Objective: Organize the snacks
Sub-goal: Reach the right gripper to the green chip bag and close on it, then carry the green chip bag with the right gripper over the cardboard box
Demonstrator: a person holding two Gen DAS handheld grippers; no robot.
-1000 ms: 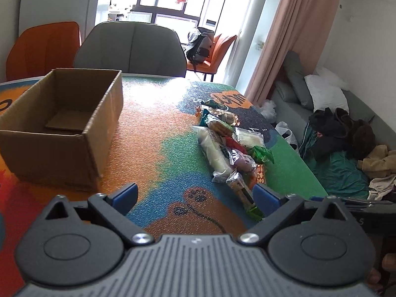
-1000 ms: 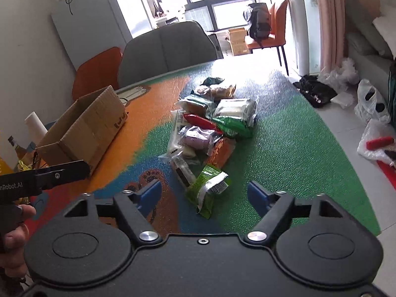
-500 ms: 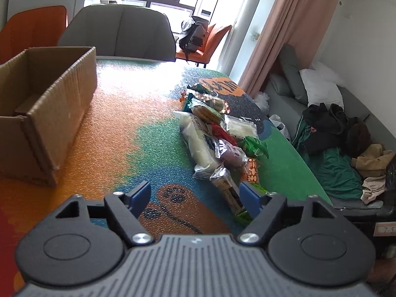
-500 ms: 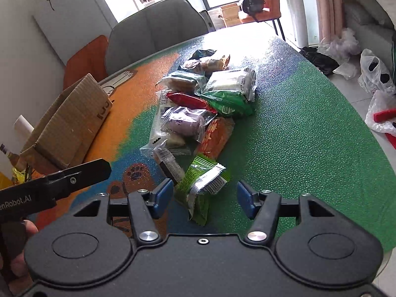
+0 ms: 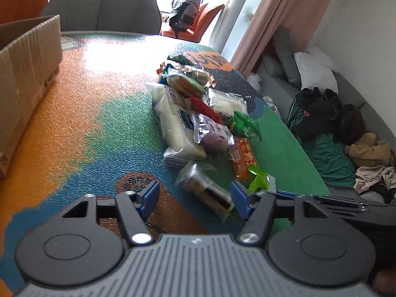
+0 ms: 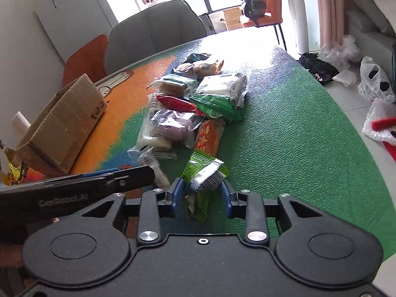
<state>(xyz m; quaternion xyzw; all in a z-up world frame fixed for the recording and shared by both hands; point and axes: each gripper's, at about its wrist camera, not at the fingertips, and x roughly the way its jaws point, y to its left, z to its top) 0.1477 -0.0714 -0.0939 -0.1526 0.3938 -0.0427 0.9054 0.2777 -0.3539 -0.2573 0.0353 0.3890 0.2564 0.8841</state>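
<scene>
Green snack packet (image 6: 203,173) betw closing right hand-held gripper (image 6: 201,193), left hand-held gripper (image 5: 194,195) closing round clear biscuit pack (image 5: 205,190).

The right hand-held gripper (image 6: 201,194) is closing its blue pads around a green snack packet (image 6: 201,173) at the near end of the snack pile (image 6: 188,113) on the colourful surface (image 6: 284,136), a cardboard box (image 6: 61,128) off left.
</scene>
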